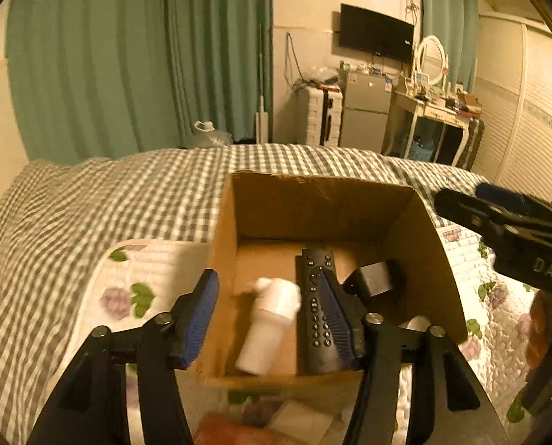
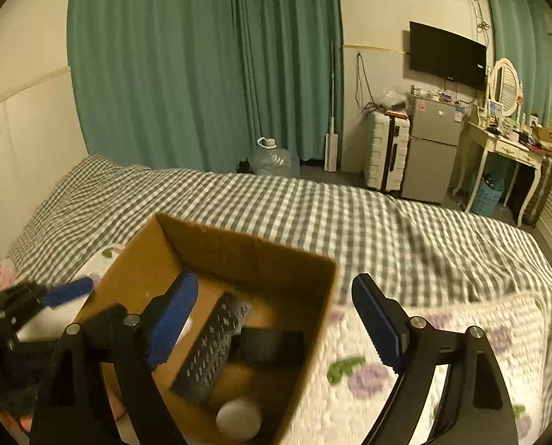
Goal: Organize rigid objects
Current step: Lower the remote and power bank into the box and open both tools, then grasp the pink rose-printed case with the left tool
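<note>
An open cardboard box (image 1: pixel 435 256) sits on the bed; it also shows in the right wrist view (image 2: pixel 135 278). Inside lie a black remote control (image 1: pixel 314 296) (image 2: pixel 212 348), a white bottle (image 1: pixel 272 322), a black block-shaped object (image 1: pixel 374 278) (image 2: pixel 268 345) and a white round object (image 2: pixel 238 421). My left gripper (image 1: pixel 272 315) is open above the box's near side, with the blurred white bottle between its fingers and not gripped. My right gripper (image 2: pixel 276 322) is open over the box's right wall and holds nothing. It also shows in the left wrist view (image 1: pixel 498 218).
The box rests on a white floral quilt (image 2: pixel 405 363) over a grey checked bedspread (image 1: pixel 127 193). Beyond the bed are green curtains, a white suitcase (image 2: pixel 385 152), a small fridge, a wall TV and a dressing table. A reddish item (image 1: pixel 220 430) lies near the box's front.
</note>
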The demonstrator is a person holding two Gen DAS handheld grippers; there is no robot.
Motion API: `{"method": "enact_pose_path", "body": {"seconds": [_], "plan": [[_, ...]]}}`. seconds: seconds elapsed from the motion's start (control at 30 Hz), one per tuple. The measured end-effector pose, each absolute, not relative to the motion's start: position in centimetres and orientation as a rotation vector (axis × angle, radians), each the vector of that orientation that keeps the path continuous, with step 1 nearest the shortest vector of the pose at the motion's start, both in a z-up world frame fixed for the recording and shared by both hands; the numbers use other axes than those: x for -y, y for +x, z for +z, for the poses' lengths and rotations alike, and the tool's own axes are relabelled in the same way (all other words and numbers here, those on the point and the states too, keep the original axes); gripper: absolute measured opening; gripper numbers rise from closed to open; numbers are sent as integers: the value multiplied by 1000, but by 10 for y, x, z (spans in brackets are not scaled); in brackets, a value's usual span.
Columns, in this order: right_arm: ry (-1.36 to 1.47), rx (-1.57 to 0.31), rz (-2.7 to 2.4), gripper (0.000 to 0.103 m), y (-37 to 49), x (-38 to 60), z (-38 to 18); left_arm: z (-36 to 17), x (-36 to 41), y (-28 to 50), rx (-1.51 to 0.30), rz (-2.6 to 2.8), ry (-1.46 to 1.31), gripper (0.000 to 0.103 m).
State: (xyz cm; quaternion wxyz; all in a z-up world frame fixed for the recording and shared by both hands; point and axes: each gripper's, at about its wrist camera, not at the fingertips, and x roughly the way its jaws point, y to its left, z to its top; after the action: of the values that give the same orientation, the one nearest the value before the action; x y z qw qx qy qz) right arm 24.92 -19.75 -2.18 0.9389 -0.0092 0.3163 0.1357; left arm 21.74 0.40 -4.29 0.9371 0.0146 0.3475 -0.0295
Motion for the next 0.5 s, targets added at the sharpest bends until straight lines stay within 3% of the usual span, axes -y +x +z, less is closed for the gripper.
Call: {"method": "enact_pose_path", "body": {"seconds": [0.2,0.5], "plan": [[8,-666,243,88,188,220,-34,-51,-22,167,-725,-38,14,62],[8,-785,207,88,136,226,-85,-114,-30,131,-876,-12,16,62]]}}
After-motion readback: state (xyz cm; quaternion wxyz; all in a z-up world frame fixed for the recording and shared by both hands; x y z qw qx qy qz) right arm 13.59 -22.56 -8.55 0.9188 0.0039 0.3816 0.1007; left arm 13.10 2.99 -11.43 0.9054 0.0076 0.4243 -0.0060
